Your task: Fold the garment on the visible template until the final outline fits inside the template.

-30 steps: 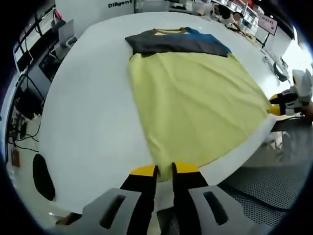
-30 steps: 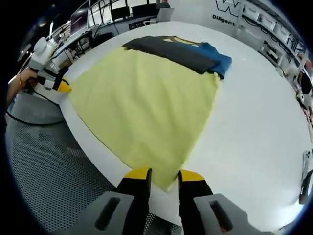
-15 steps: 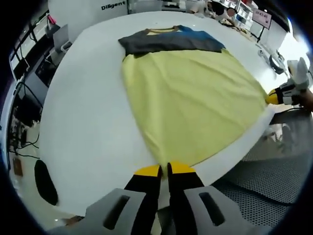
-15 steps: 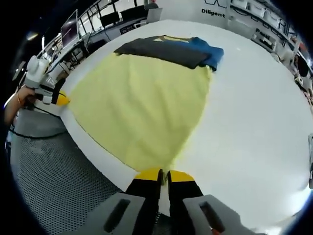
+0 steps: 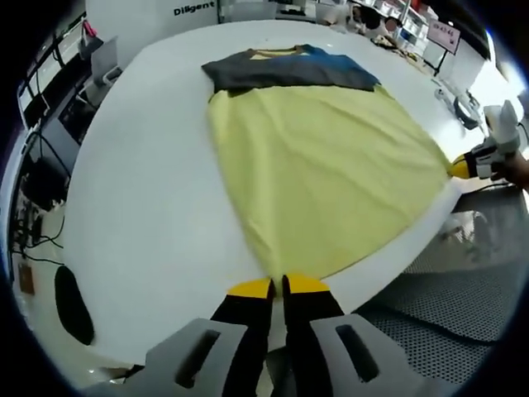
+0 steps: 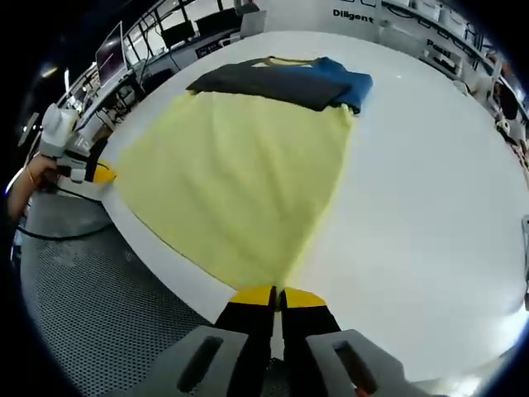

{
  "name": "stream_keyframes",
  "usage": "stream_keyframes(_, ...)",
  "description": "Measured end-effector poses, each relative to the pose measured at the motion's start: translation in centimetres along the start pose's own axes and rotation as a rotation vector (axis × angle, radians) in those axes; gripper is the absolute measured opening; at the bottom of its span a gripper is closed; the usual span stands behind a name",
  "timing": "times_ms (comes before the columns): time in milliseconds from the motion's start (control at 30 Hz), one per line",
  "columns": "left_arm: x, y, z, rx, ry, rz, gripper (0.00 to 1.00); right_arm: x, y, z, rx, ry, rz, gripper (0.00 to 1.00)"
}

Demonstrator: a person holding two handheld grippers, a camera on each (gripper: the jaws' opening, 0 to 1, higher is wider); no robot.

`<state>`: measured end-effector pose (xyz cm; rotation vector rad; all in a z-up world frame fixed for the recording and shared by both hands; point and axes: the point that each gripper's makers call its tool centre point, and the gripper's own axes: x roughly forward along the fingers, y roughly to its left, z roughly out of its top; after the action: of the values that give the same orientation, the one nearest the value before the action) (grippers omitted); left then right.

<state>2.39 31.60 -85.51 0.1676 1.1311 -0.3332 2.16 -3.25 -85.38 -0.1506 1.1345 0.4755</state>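
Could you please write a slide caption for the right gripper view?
Right tool clamps a corner of the yellow garment spread across the white table.

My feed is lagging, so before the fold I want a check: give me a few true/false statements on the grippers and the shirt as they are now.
1. The left gripper is shut on the shirt's near corner. True.
2. The right gripper is open above the table. False: it is shut on the shirt's other near corner.
3. The shirt's yellow body lies spread flat. True.
4. The shirt's dark and blue end is nearest the grippers. False: it lies at the far end.
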Motion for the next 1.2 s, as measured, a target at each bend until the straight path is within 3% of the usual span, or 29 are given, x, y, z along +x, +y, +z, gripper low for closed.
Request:
stream_keyframes(133, -0.2, -0.1, -0.1, 0.002, -0.001, -0.006, 0.08, -0.6, 0.0, 0.1, 0.018, -0.007, 0.008, 0.0)
stream_keyframes(267, -1.0, -0.3, -0.2, 0.04, -0.009, -0.005, 0.08, -1.9, 0.4, 0.0, 0.128, -0.034, 0.066, 0.0)
stream_keyframes(433, -2.3, -1.2, -0.1, 0.005, -0.025, -0.033, 0.08, -3.3, 0.2, 0.0, 0.133, -0.065, 0.061, 0.0)
stream_keyframes(567, -3.3, -1.9, -1.1, 0.064, 0.049, -0.037, 0.08, -3.9, 0.1, -0.9, 0.11, -0.036, 0.043, 0.0)
stream_keyframes(767, -4.1, -1.9, -0.8, 0.084, 0.072, -0.03, 0.06, -4.9, 0.3, -0.7, 0.109, -0.024, 0.043, 0.0)
stream_keyframes(1033, -4.9, -1.4, 0.7, 0.052, 0.053, -0.014, 0.06, -6.1, 0.1, 1.6, 0.058, -0.059, 0.042, 0.0)
stream_keyframes(1200, -5.7, 0.1, 3.3, 0.05, 0.003, 0.028, 0.06, -7.5, -0.8, 4.7, 0.03, -0.137, 0.023, 0.0)
